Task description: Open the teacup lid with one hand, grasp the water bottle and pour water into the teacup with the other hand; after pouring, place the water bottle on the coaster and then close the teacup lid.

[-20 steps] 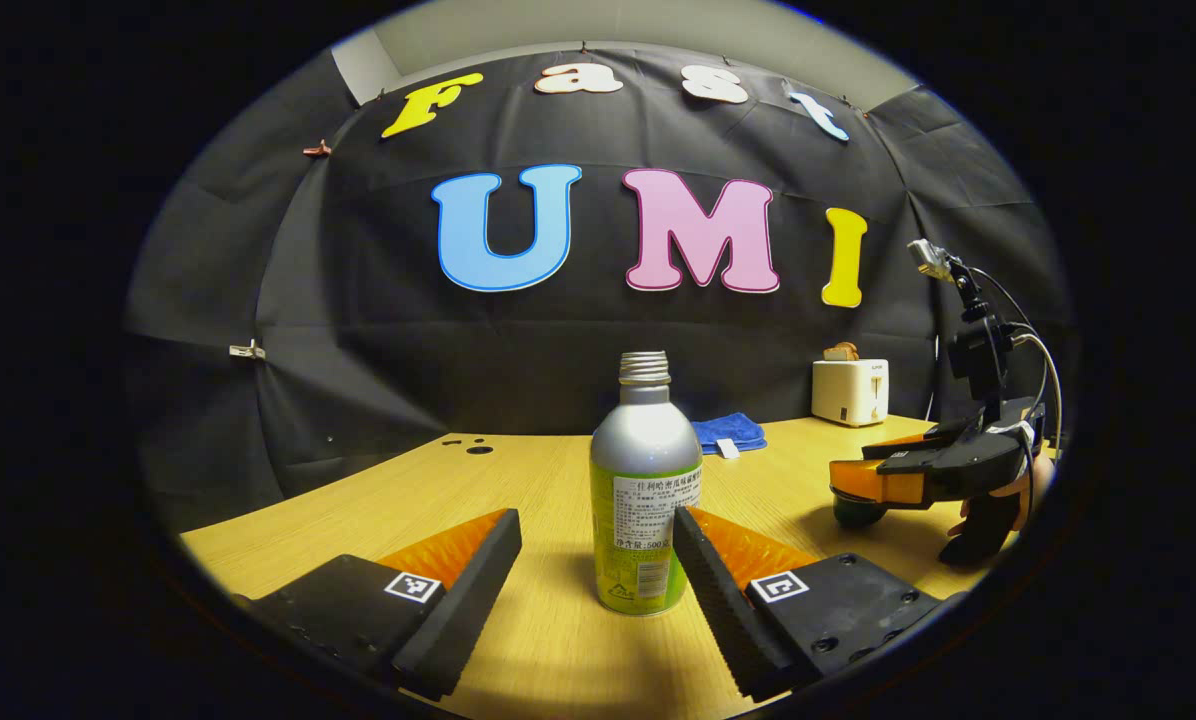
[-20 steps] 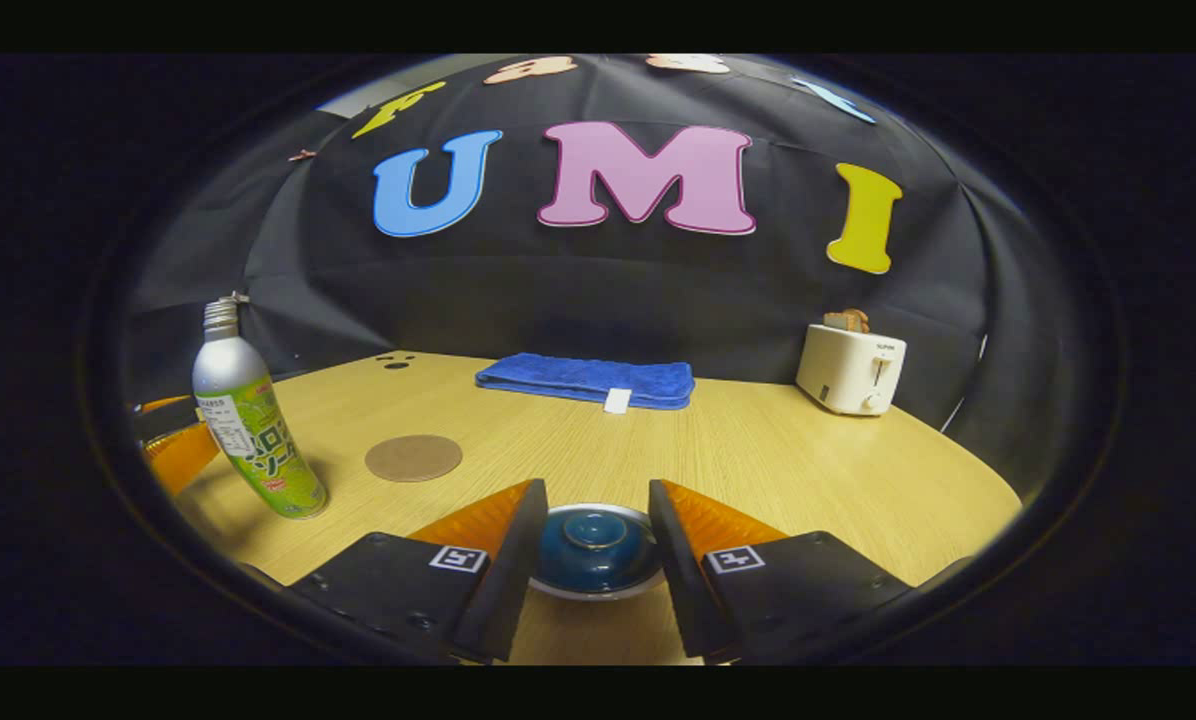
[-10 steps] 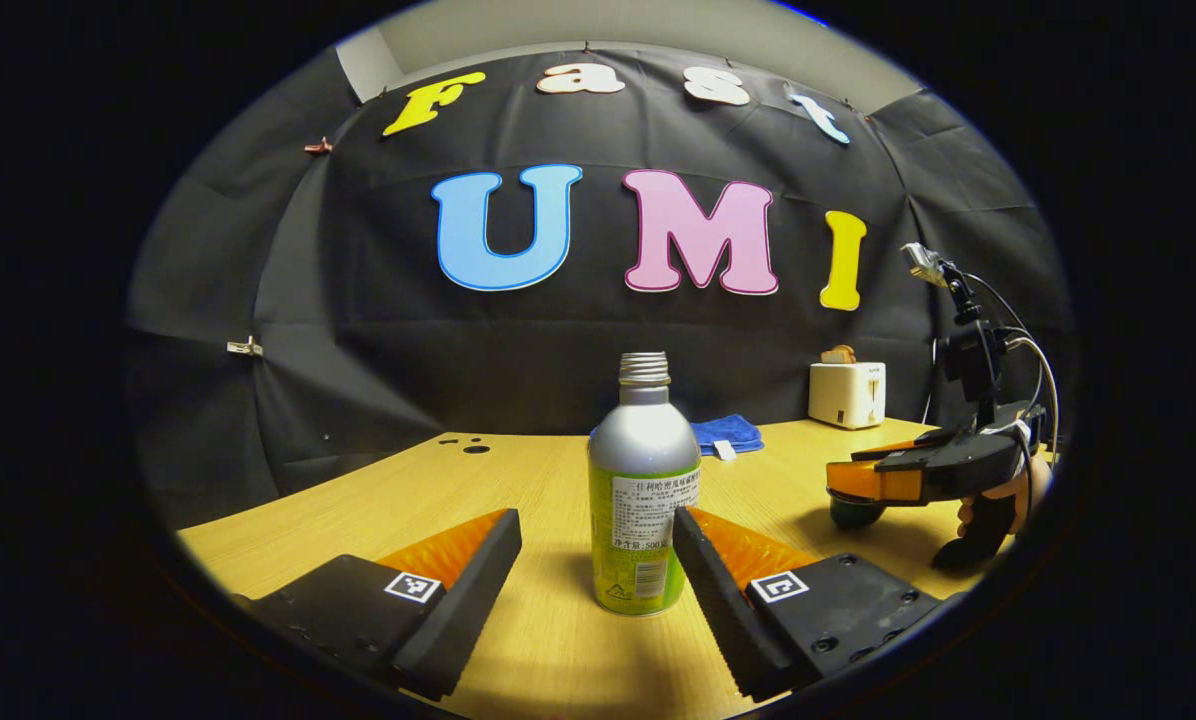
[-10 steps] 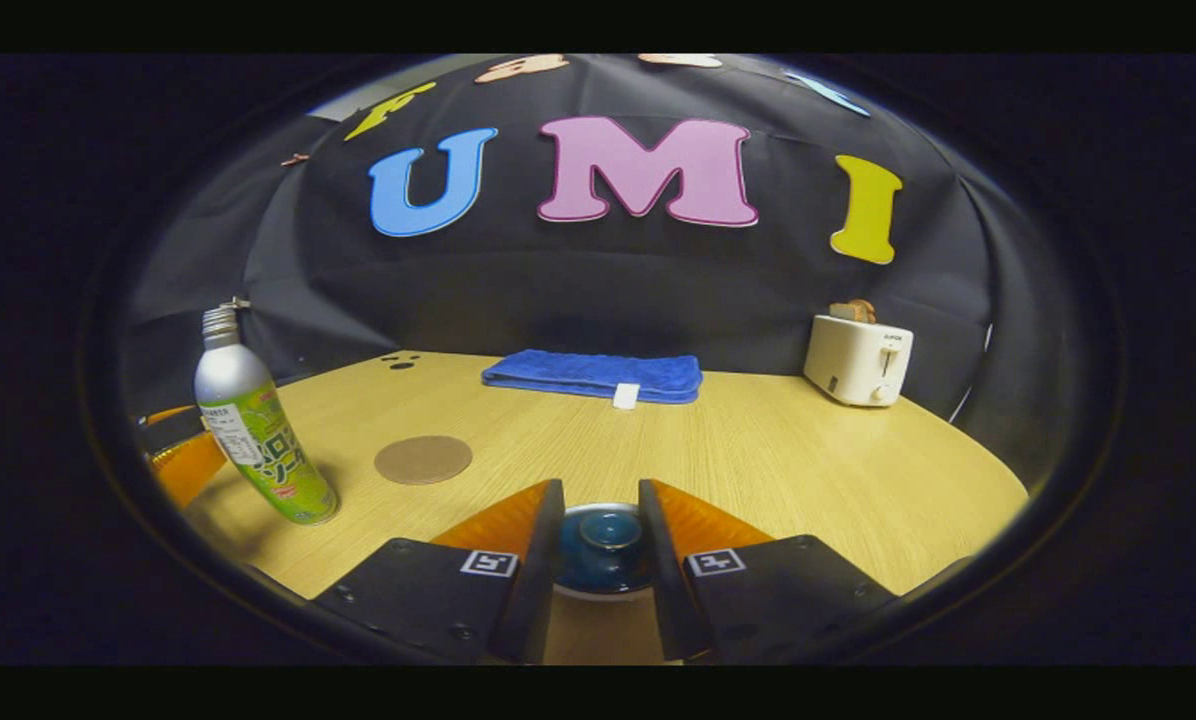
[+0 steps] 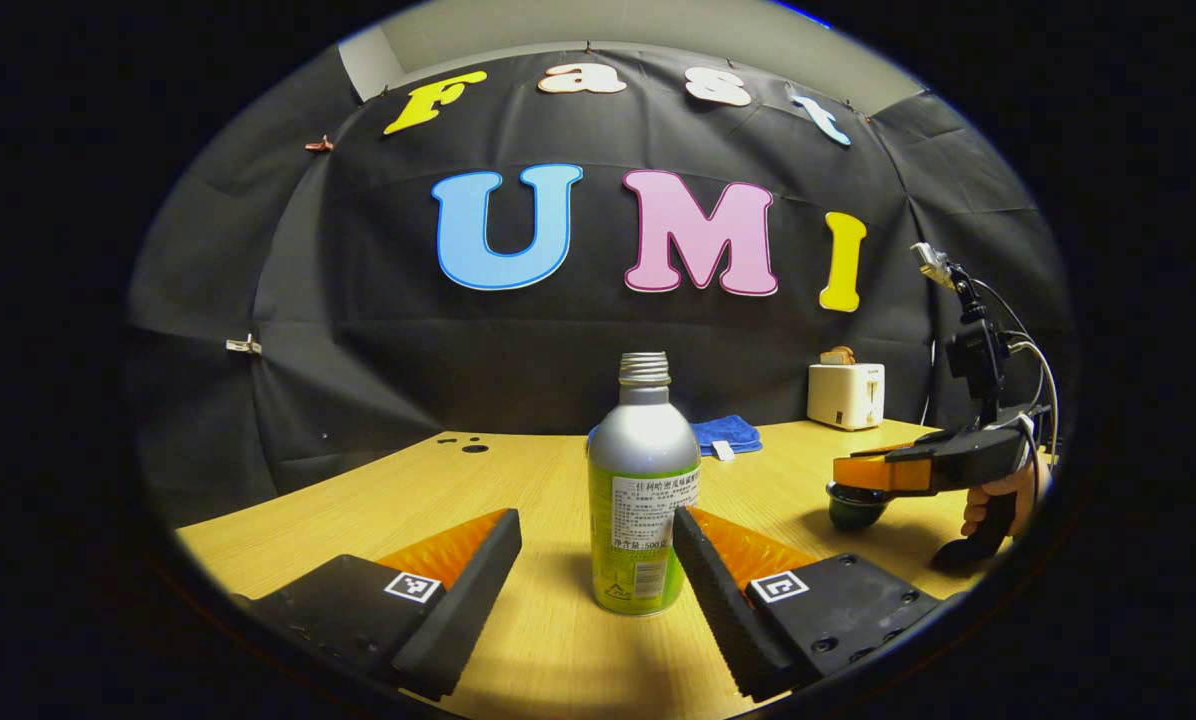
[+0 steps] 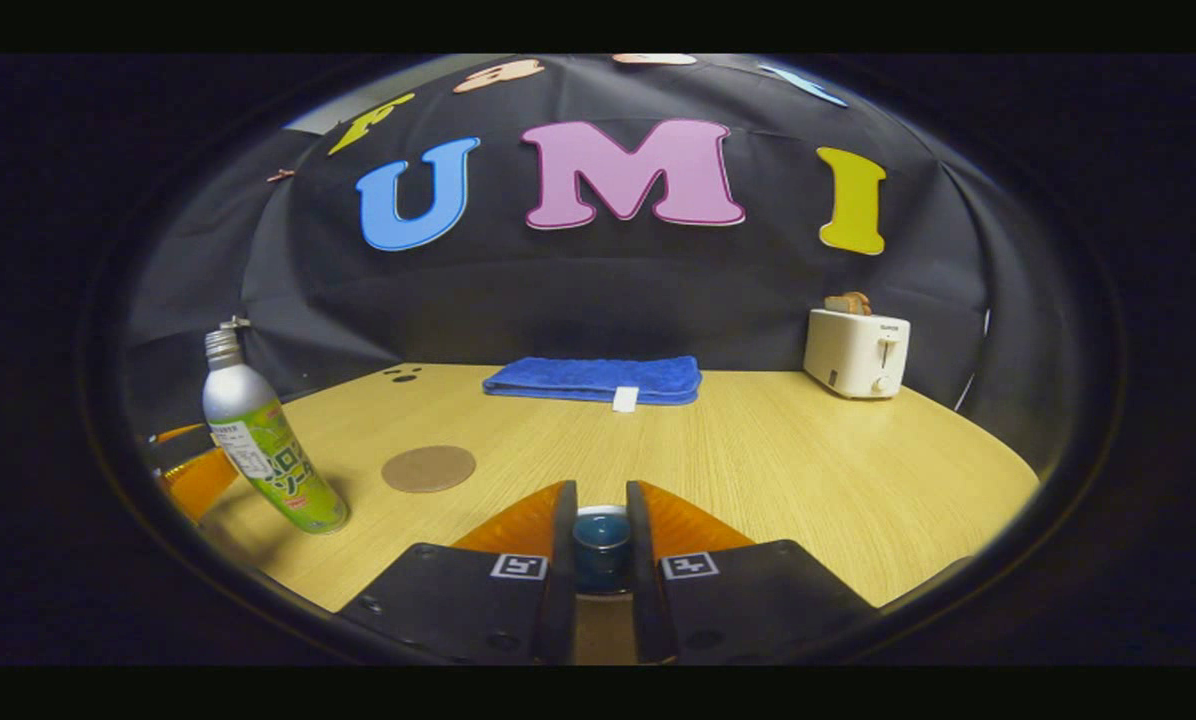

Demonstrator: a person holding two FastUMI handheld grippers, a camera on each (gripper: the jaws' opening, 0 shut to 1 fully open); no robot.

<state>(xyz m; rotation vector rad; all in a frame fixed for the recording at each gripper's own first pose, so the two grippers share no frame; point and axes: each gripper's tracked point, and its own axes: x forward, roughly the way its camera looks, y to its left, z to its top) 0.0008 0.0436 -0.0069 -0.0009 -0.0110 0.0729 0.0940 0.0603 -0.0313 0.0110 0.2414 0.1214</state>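
The wooden surface point(image 6: 758, 470) carried everything, and the task was barely underway. The water bottle point(image 5: 643, 490) stood upright, uncapped, between the left gripper point(image 5: 598, 545)'s wide-apart fingers, untouched on either side: no grasp there. The right gripper point(image 6: 599, 545) had its fingers drawn close around the knob of the teacup lid point(image 6: 600, 535), looking clamped on it, though the lid seemed not yet clear of the teacup point(image 5: 853, 507). The coaster point(image 6: 428, 468) lay bare, near the bottle. Judged from that: opening was in hand; the grasp, pouring, parking the bottle on the coaster and closing all remained.
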